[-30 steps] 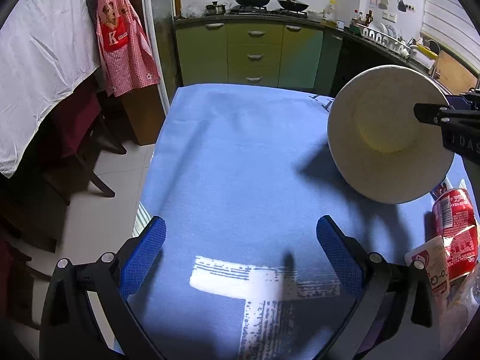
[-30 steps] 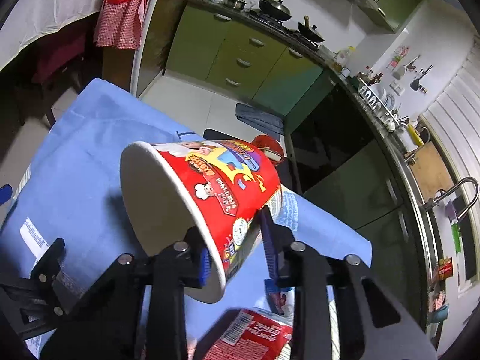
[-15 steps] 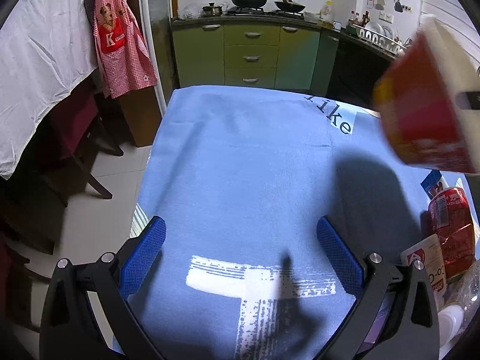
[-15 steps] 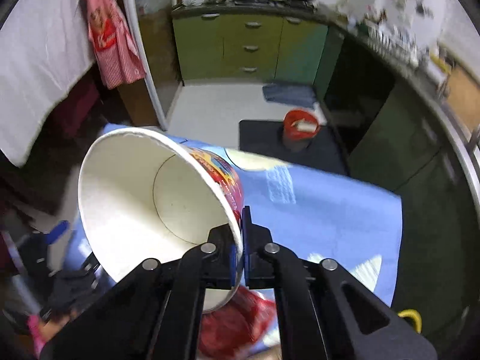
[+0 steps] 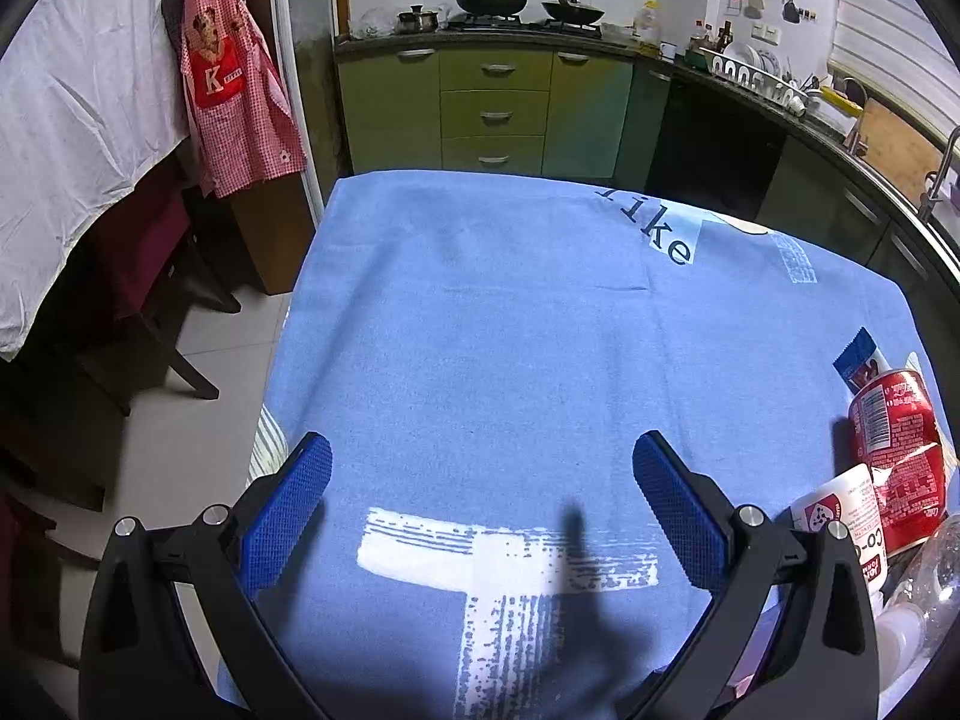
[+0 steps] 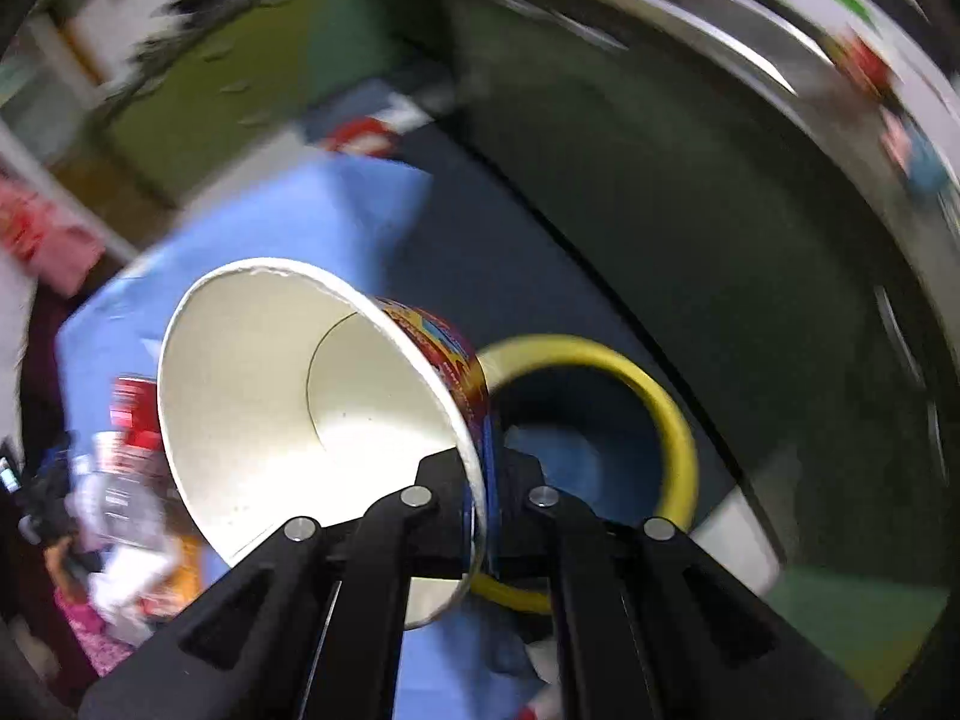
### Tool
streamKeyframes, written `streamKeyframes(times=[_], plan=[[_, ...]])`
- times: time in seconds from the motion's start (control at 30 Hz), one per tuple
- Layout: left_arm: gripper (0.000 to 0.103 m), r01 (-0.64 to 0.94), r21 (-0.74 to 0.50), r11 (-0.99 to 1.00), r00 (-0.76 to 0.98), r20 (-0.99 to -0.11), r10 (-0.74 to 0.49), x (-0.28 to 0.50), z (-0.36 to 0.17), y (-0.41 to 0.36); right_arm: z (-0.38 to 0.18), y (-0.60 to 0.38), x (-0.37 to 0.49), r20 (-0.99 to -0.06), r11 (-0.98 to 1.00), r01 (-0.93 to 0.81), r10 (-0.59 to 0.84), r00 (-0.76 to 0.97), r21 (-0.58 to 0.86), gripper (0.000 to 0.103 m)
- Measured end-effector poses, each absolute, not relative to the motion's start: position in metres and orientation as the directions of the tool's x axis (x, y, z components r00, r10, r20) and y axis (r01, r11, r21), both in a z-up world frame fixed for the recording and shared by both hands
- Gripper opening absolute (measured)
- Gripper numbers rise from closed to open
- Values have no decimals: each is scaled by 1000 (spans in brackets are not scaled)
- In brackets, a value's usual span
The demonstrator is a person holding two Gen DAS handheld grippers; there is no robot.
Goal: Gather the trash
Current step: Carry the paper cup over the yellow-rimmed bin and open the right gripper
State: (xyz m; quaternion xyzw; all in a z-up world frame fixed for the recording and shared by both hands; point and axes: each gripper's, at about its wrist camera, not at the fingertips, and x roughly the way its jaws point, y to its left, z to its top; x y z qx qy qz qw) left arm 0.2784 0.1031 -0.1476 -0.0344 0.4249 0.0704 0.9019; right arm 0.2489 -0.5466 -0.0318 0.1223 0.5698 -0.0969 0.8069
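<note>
My right gripper point(image 6: 485, 498) is shut on the rim of an empty paper noodle cup point(image 6: 300, 396), white inside with a red printed outside. It holds the cup in the air, tipped on its side, just left of a yellow-rimmed bin point(image 6: 672, 420) with a blue liner. The right wrist view is blurred. My left gripper point(image 5: 480, 498) is open and empty, low over the blue tablecloth point(image 5: 510, 330). A pile of trash lies at the table's right edge: a crushed red can point(image 5: 897, 444), a white bottle point(image 5: 852, 522) and a blue wrapper point(image 5: 858, 357).
Green kitchen cabinets point(image 5: 498, 114) and a counter with pans stand beyond the table. A red apron point(image 5: 231, 84) and a chair under a white cloth are at the left. Dark cabinets run along the right.
My right gripper has swung the cup to the right, off the table and beside the yellow-rimmed bin. The cup has left the left wrist view. My left gripper has stayed put.
</note>
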Motion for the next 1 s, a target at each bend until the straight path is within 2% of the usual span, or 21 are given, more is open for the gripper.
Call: streamKeyframes(times=[0.13,0.33,0.47,0.6,0.73,1.0], plan=[[99,-153,-6,988,629,-772,93,279,-148,103,-97,-604,221,-973,910,404,-9,231,88,4],[99,-134,16,991,653,-751,101,276,-146,95,-174,-610,225,-987,902,421,25,161,92,4],[99,-129,21,991,651,-752,101,277,-148,94,-194,-609,240,-991,906,417,17,135,73,4],[99,-131,14,991,649,-755,97,278,-148,96,-205,-606,254,-994,901,427,26,108,70,10],[99,-126,10,992,651,-754,90,278,-147,95,-218,-607,256,-996,900,433,17,84,52,11],[99,-101,2,995,657,-751,69,276,-146,91,-189,-599,252,-989,914,400,8,145,66,15]])
